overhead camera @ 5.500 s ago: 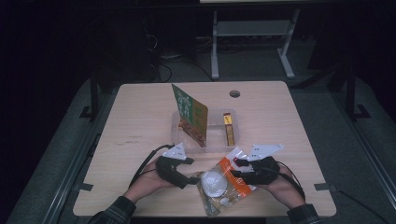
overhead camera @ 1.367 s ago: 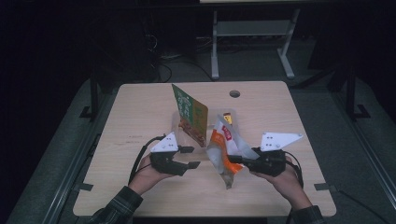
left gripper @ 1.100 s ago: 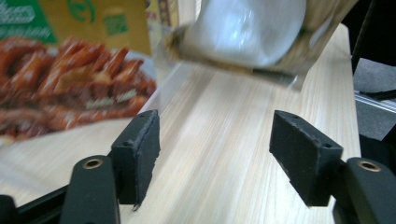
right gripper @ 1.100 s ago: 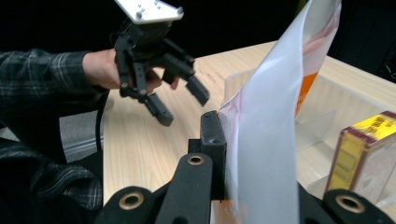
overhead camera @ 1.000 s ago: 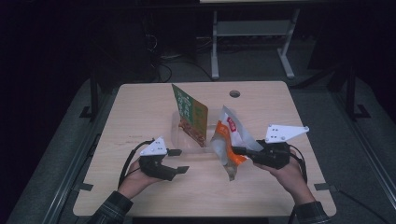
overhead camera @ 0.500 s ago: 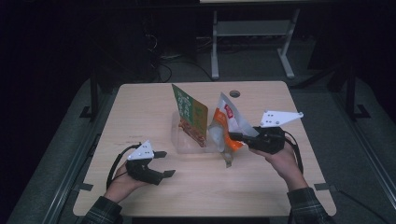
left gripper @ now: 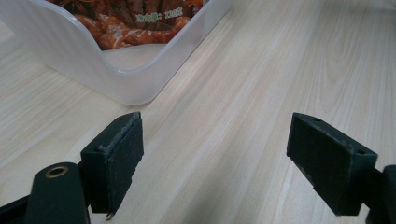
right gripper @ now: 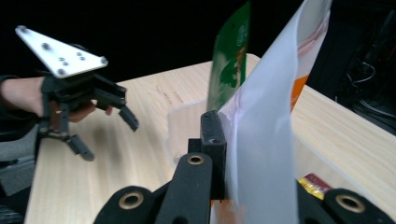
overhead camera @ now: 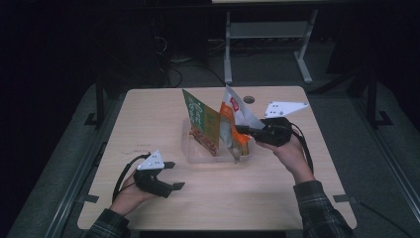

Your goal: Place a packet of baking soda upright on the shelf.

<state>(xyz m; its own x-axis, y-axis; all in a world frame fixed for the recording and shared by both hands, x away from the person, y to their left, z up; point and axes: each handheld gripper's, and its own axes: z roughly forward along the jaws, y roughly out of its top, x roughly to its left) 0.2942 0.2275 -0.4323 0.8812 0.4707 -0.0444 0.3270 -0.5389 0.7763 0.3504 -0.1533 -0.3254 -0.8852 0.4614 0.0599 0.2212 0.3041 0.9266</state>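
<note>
right now your right gripper (overhead camera: 242,131) is clenched on the orange-and-white snack pouch (overhead camera: 233,116), pinching its white side; in the right gripper view the black pad (right gripper: 212,140) sits flat against the film w/ the pouch (right gripper: 271,126) rising upright past it. the pouch stands w/ its lower end inside the clear plastic bin (overhead camera: 198,154) at mid-bench, just beside a green snack bag (overhead camera: 200,121) that leans upright in the same bin. pouch and green bag look to touch near the bottom, can't tell for sure. a small yellow-red packet (right gripper: 314,183) lies low in the bin behind the pouch, seen in the right gripper view.

your left gripper (overhead camera: 173,174) is released, jaws spread wide w/ nothing between them, and they've just been opening. it sits low over the bench (overhead camera: 277,198) near the front left edge, well apart from the bin. in the left gripper view its two pads (left gripper: 119,154) hang over bare wood grain, w/ the bin's rounded corner (left gripper: 126,84) just ahead and the green bag's reddish print showing through the wall.

your right hand (overhead camera: 289,151) comes in from the bin's right side, grey plate on top, cable trailing back over the wrist.
</note>
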